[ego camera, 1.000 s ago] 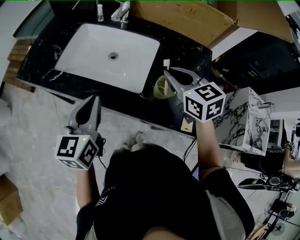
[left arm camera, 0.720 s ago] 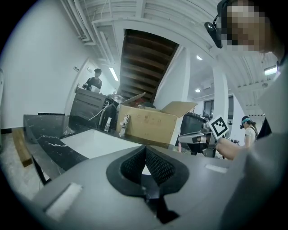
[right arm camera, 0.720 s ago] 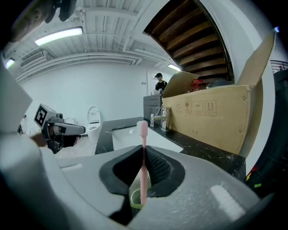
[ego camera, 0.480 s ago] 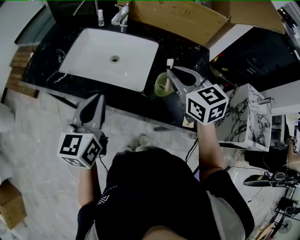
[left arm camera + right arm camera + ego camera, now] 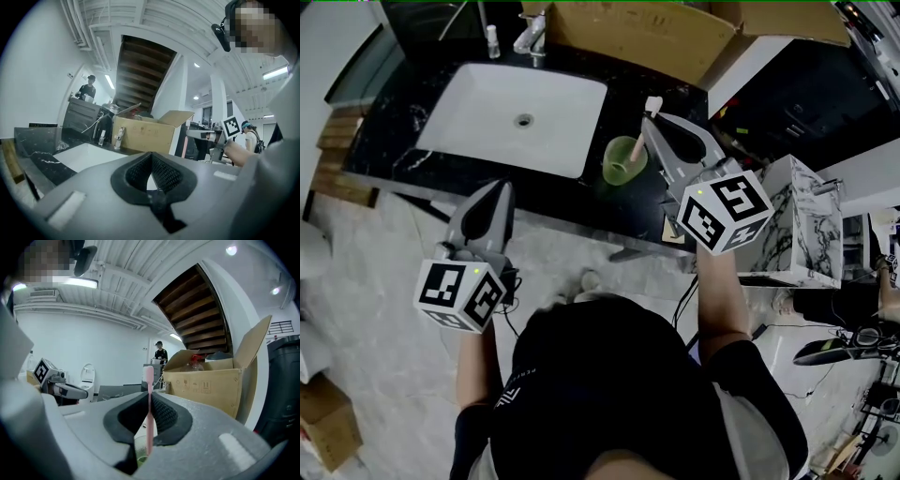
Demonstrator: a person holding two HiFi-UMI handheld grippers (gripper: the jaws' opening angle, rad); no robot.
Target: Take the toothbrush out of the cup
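A pink toothbrush [image 5: 653, 105] with a white head stands almost upright in my right gripper [image 5: 652, 129], which is shut on its handle. Its lower end reaches down to the mouth of the green cup [image 5: 623, 161] on the black counter [image 5: 389, 127]; whether it is inside I cannot tell. In the right gripper view the toothbrush [image 5: 149, 408] runs up between the pads, with the cup [image 5: 139, 450] just below. My left gripper [image 5: 494, 194] hangs in front of the counter's edge, shut and empty; in the left gripper view the left gripper [image 5: 151, 158] holds nothing.
A white sink [image 5: 516, 117] is set in the counter left of the cup, with a faucet [image 5: 530, 37] and a small bottle [image 5: 492, 39] behind it. An open cardboard box [image 5: 628, 37] stands at the back. A marble-patterned block [image 5: 797, 234] sits to the right.
My right gripper has risen with the toothbrush, whose head now stands higher and further right above the cup. The left gripper has barely moved.
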